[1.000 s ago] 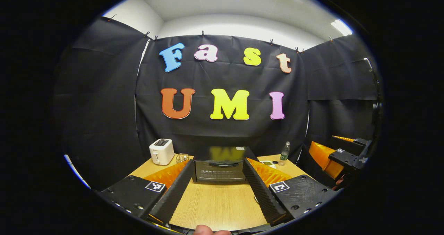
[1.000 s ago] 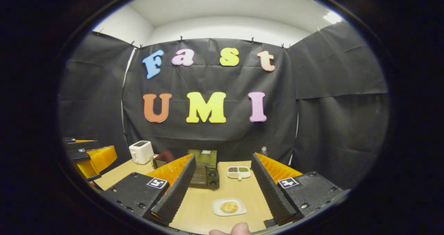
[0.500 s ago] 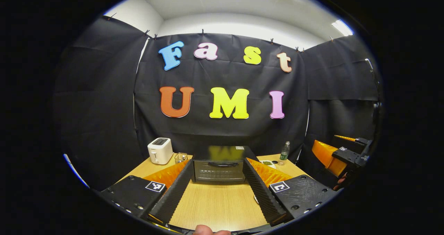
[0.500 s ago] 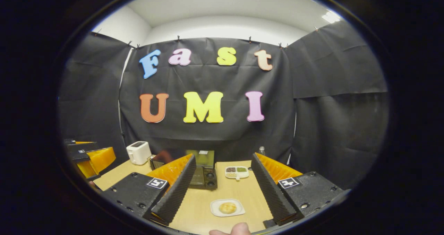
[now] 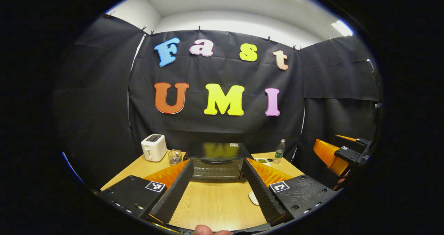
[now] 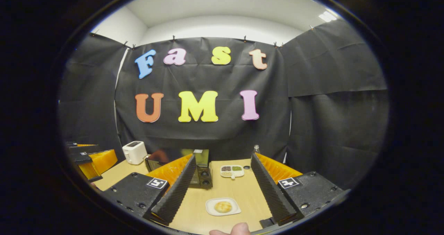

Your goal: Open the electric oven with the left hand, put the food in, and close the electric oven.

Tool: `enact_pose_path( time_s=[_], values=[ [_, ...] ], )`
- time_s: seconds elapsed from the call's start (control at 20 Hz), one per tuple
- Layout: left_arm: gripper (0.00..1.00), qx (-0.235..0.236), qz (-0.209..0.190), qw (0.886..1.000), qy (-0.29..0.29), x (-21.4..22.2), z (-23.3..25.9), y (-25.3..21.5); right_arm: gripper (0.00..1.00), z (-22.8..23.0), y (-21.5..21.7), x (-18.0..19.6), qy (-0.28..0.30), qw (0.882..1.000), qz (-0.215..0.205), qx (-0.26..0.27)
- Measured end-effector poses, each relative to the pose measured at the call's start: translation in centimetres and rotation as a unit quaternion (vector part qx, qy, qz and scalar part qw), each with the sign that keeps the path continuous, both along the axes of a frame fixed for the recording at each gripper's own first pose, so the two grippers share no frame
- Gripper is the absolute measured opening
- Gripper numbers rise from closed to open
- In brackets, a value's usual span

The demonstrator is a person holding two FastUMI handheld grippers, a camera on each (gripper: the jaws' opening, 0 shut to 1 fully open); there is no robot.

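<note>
Wooden table (image 5: 215,203) bare before oven (image 5: 216,164)

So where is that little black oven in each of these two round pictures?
Left gripper view: the oven sits low in the middle, door shut, framed between the left gripper and its two fingers.
Right gripper view: the oven is low and left of middle, partly behind the right gripper and its left finger.
Shared landmark: the white toaster stands left of the oven.

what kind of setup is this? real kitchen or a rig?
Likely a staged recording booth, not a real kitchen: black cloth walls clipped up around one light wooden table holding a black electric oven, a white toaster and a bun on a white plate.
</note>
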State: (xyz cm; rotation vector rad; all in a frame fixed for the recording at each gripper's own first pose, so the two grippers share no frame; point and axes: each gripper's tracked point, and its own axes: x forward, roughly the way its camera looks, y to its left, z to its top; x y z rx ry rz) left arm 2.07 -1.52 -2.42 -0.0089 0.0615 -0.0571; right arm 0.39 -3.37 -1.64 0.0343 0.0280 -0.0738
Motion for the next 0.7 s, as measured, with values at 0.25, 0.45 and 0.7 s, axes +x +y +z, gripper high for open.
enact_pose_path(
  time_s=[0.25, 0.45, 0.7],
  values=[
    [0.93, 0.001, -0.010, 1.000, 0.018, 1.5, -1.3, -0.7, 1.00, -0.4, -1.9, 0.5, 0.003, 1.000, -0.014, 0.000],
    [0.93, 0.000, -0.018, 1.000, 0.025, 3.7, -1.9, -1.1, 1.00, -1.3, -3.3, 1.7, 0.013, 1.000, -0.021, -0.001],
    [0.94, 0.015, -0.011, 0.999, 0.029, 8.8, -2.8, -0.3, 1.00, -2.1, -5.6, 3.1, 0.022, 0.999, -0.035, -0.004]
  ],
)
